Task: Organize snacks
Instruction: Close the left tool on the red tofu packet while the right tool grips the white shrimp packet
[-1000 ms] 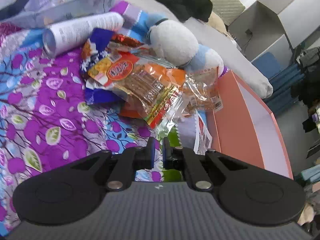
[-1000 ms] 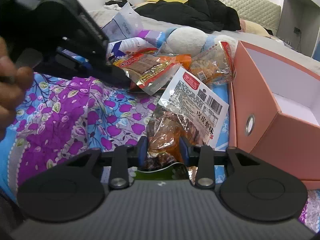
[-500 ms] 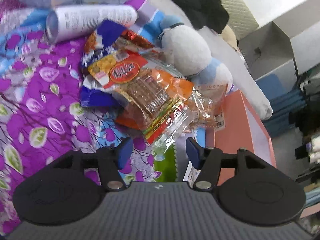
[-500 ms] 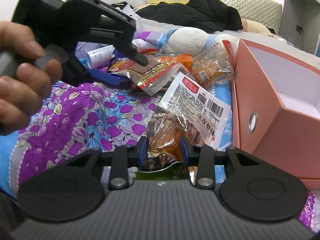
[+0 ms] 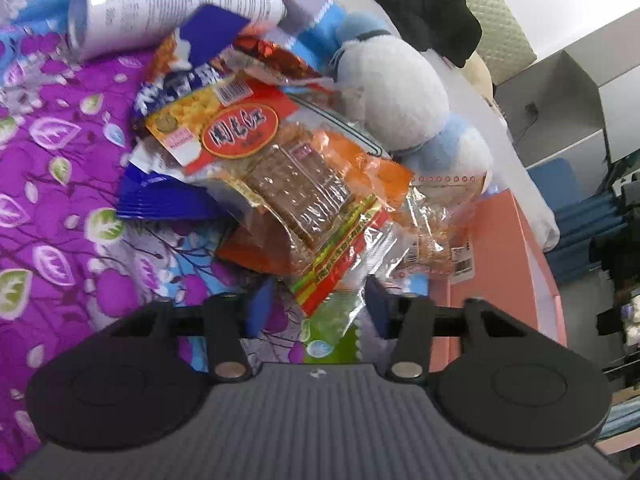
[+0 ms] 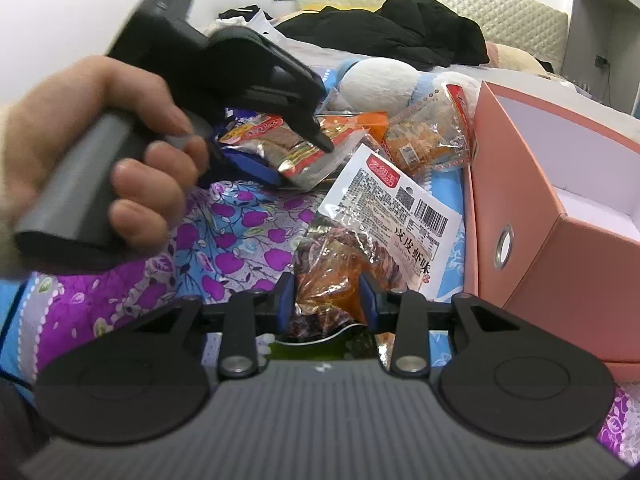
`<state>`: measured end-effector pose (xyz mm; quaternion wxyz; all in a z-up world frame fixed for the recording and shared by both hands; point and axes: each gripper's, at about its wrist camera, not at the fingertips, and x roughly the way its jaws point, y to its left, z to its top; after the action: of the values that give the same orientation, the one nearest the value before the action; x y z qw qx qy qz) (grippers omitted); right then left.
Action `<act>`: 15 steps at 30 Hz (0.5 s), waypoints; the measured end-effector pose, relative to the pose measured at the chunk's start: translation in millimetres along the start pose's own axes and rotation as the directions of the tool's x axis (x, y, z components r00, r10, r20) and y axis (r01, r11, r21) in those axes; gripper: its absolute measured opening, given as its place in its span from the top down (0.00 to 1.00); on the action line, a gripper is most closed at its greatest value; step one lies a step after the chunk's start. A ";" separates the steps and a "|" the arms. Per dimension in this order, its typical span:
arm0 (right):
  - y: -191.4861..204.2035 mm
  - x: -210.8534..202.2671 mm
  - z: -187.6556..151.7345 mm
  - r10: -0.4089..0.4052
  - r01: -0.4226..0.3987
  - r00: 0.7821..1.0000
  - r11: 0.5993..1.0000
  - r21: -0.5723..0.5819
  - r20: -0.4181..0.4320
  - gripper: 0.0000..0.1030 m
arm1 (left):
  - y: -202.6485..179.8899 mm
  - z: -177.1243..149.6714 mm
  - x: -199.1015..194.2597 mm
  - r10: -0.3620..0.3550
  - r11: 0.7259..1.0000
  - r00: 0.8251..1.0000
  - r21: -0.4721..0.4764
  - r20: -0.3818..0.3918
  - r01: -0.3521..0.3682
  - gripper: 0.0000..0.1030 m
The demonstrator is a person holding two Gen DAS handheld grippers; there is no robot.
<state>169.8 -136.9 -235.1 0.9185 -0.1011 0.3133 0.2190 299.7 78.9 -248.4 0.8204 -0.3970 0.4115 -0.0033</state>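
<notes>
Lying on the purple floral bedspread (image 5: pixel 52 152) beside the open salmon-pink cardboard box (image 6: pixel 532 184), the clear orange cracker packet (image 5: pixel 304 192) is straddled at its near corner by the closing, not-yet-pinching left tool (image 5: pixel 320 308), while the right tool (image 6: pixel 327 300) is clamped on the shrimp-snack bag (image 6: pixel 360 256).

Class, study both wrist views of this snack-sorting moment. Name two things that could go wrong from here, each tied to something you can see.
1. The left gripper is closing on only the clear corner of the orange cracker packet, so it may slip, or drag out the blue wrapper underneath.
2. The right gripper is shut on the crinkly shrimp-snack bag beside the pink cardboard box; lifting could catch the bag on the box wall.
</notes>
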 end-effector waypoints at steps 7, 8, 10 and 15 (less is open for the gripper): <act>0.5 -5.7 0.4 0.000 0.000 1.000 1.000 -0.004 -0.003 0.63 | -2.8 0.3 -12.2 -0.044 0.999 0.999 -0.008 0.024 0.044 0.95; 0.6 -6.7 0.2 0.000 0.000 1.000 1.000 -0.004 -0.004 0.63 | -3.7 -1.0 -16.2 -0.045 0.999 0.999 -0.004 0.024 0.045 0.95; 1.7 -9.6 0.1 -0.002 0.002 1.000 1.000 -0.008 -0.005 0.63 | -2.7 -4.6 -26.5 -0.056 0.998 0.998 -0.007 0.017 0.056 0.97; 5.1 -17.9 -2.8 -0.006 0.006 1.000 1.000 -0.017 -0.018 0.63 | 2.0 -19.5 -52.3 -0.049 0.998 0.999 0.038 -0.024 0.050 0.98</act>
<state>153.2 -139.3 -226.4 0.9155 -0.1119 0.3193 0.2179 251.2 84.9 -221.4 0.8228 -0.3912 0.4107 -0.0358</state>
